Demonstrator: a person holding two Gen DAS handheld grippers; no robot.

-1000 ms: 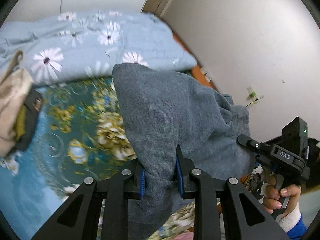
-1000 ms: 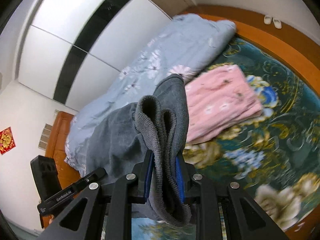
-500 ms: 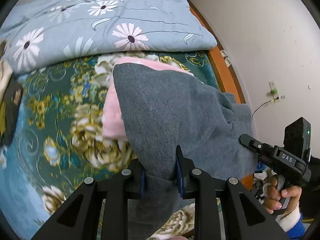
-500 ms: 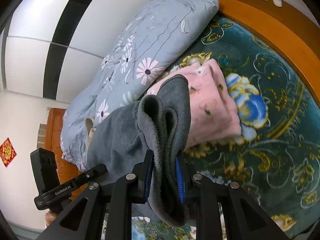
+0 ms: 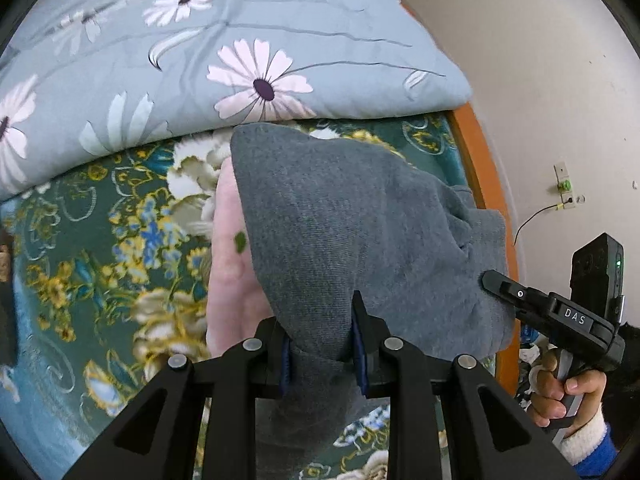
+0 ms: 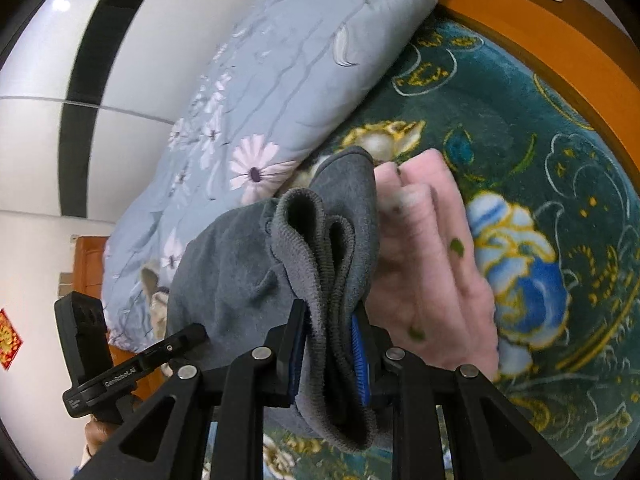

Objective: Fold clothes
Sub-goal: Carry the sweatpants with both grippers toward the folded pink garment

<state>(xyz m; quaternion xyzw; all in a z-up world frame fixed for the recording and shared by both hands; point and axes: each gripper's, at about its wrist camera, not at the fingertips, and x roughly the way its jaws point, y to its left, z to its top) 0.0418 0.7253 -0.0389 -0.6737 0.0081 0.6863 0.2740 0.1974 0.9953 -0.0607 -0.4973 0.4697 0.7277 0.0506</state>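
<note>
A folded grey garment [image 5: 352, 232] hangs between both grippers above the bed. My left gripper [image 5: 322, 354] is shut on one end of it. My right gripper [image 6: 330, 350] is shut on the other end, where the ribbed hem [image 6: 316, 248] bunches in layers. The garment also shows in the right wrist view [image 6: 240, 264]. Under it lies a folded pink garment [image 5: 230, 264] on the green floral bedspread [image 5: 100, 240], also seen in the right wrist view [image 6: 432, 264]. The right gripper shows in the left wrist view [image 5: 496, 284], the left gripper in the right wrist view [image 6: 196, 334].
A light-blue daisy-print quilt [image 5: 200, 52] is heaped along the far side of the bed. The orange wooden bed frame [image 6: 540, 36] borders the bedspread [image 6: 560, 168]. A white wall with a socket [image 5: 562, 188] stands to the right. White wardrobe doors [image 6: 120, 60] stand behind.
Both grippers have carried the grey garment toward and down over the pink garment, which now lies close beneath it. The beige items at the left have left the view.
</note>
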